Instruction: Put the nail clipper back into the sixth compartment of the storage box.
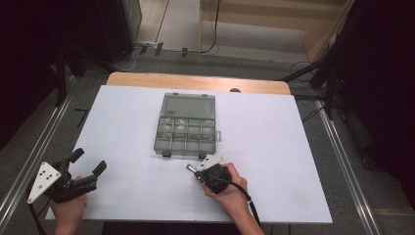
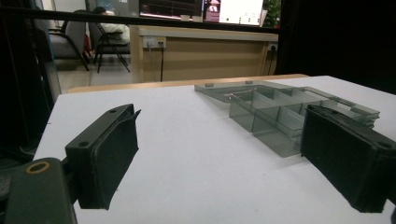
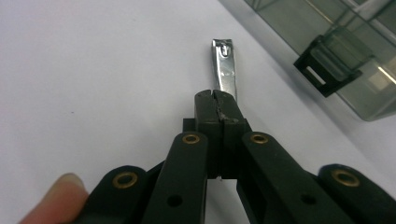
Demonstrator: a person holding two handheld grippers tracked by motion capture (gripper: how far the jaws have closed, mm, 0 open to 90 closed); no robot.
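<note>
Right tool (image 3: 218, 105) clamped on nail clipper (image 3: 224, 70), seen clearly from right gripper view, left tool (image 2: 219, 154) wide open, empty, above counter (image 2: 187, 154).

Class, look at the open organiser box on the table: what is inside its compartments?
The box lies open. Its divided compartments look empty in the high view. The right gripper holds a nail clipper outside it. The left gripper's jaw hides some near compartments.

A white-topped table (image 1: 274, 147), wood showing along its twelve o'clock edge, carries a smoky clear compartment box (image 1: 186, 124) lying open near the centre, slightly toward twelve o'clock.
</note>
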